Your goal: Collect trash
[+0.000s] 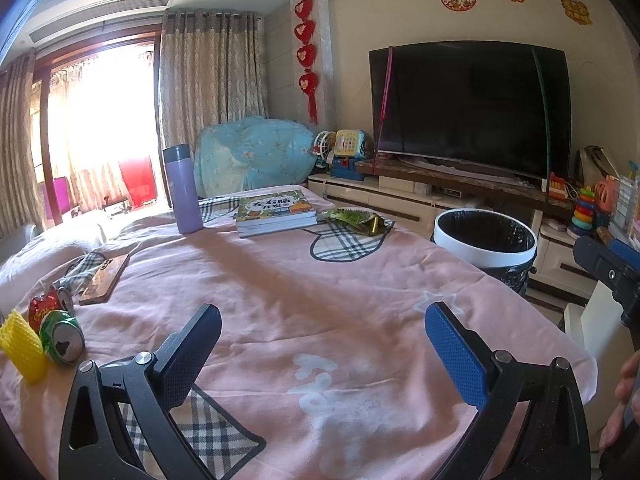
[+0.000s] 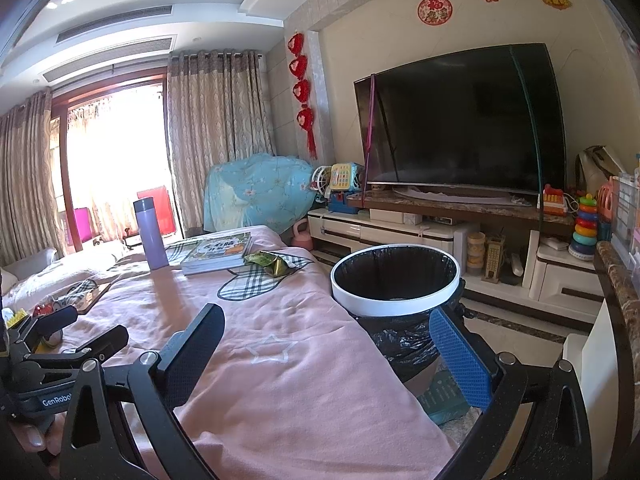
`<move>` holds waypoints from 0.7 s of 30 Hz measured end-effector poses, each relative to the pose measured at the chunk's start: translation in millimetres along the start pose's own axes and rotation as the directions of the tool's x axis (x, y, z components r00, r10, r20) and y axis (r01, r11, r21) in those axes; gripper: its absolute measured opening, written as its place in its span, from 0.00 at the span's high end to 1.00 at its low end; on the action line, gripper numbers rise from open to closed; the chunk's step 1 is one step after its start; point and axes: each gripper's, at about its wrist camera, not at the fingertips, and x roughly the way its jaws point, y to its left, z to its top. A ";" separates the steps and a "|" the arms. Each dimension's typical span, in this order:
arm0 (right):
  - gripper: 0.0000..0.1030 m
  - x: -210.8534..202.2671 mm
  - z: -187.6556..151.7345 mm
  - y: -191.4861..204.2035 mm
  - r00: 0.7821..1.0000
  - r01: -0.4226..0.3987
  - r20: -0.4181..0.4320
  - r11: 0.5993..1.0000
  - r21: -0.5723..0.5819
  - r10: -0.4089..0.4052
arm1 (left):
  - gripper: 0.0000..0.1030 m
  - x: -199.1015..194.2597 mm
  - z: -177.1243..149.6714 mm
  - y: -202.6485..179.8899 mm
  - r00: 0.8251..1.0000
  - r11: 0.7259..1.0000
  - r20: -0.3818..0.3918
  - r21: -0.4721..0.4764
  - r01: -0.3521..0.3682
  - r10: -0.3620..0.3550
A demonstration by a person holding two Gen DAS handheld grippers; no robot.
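Observation:
A crushed green can [image 1: 62,336], a crushed red can [image 1: 50,304] and a yellow foam net [image 1: 22,346] lie at the left edge of the pink-covered table [image 1: 280,280]. A green snack wrapper [image 1: 356,220] lies by the books; it also shows in the right wrist view [image 2: 272,262]. A white-rimmed bin with a black liner [image 1: 486,240] stands off the table's right side, close in the right wrist view [image 2: 396,280]. My left gripper [image 1: 324,340] is open and empty over the table. My right gripper [image 2: 328,344] is open and empty at the table's right edge, near the bin.
A purple flask [image 1: 183,190], a stack of books [image 1: 276,212] and a phone in a brown case [image 1: 105,280] sit on the table. A TV [image 1: 468,108] on a low cabinet [image 1: 400,196] with toys stands behind. The left gripper shows at the left in the right wrist view [image 2: 60,340].

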 end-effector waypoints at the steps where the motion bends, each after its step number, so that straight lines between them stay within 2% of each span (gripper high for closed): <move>1: 0.00 0.0 -0.5 0.1 1.000 0.000 -0.001 1.000 0.001 0.000 | 0.01 -0.4 -0.3 0.3 1.000 1.000 0.000 0.000 0.000 0.000; 21: 0.00 3.3 -4.4 2.6 1.000 -0.011 -0.024 1.000 0.013 0.011 | 0.01 4.0 -1.3 -0.7 1.000 1.000 -0.020 0.003 0.008 -0.008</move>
